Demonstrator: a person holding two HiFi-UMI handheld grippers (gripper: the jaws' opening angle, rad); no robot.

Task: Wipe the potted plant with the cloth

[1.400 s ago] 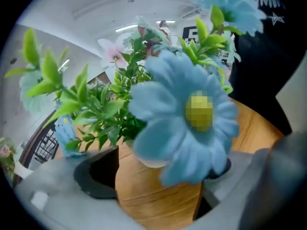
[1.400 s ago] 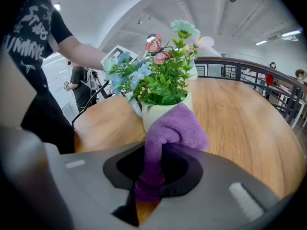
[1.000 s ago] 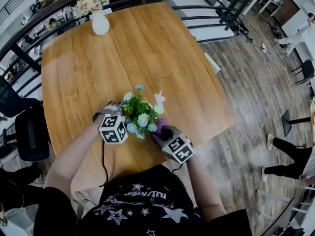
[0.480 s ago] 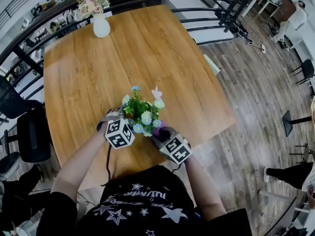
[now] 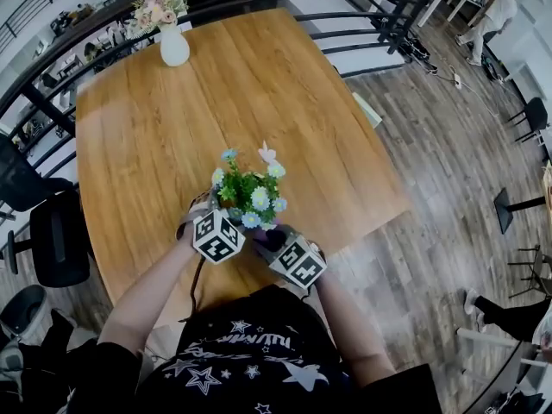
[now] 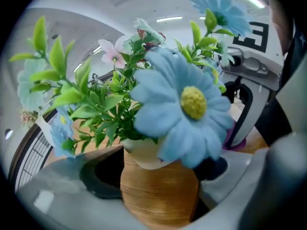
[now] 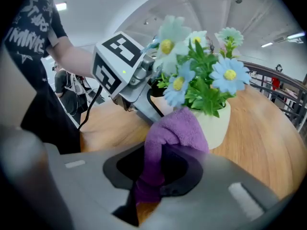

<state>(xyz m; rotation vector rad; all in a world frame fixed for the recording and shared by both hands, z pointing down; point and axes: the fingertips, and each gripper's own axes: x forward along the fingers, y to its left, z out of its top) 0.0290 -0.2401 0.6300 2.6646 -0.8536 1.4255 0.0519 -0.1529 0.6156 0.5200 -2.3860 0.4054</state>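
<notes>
The potted plant (image 5: 248,195), green leaves with blue and white flowers in a white pot (image 7: 218,126), stands near the table's front edge. My left gripper (image 6: 158,172) reaches in from the left. Its jaws stand wide, one pad on each side of the pot (image 6: 144,153), and they hold it. A folded purple cloth (image 7: 175,128) sticks out of my right gripper (image 7: 158,174), which is shut on it. The cloth's bulge rests against the pot's side just under the leaves. In the head view both marker cubes sit close together below the plant, the left (image 5: 217,235) and the right (image 5: 295,261).
A white vase of pink flowers (image 5: 174,46) stands at the far end of the wooden table (image 5: 285,102). A black railing (image 5: 345,15) runs behind the table. Black chairs (image 5: 56,235) are at the left. The table's front edge lies against the person's body.
The left gripper's cube has rolled around the pot while staying in place. The right gripper with the cloth has slid left, closer to the pot and the left gripper.
</notes>
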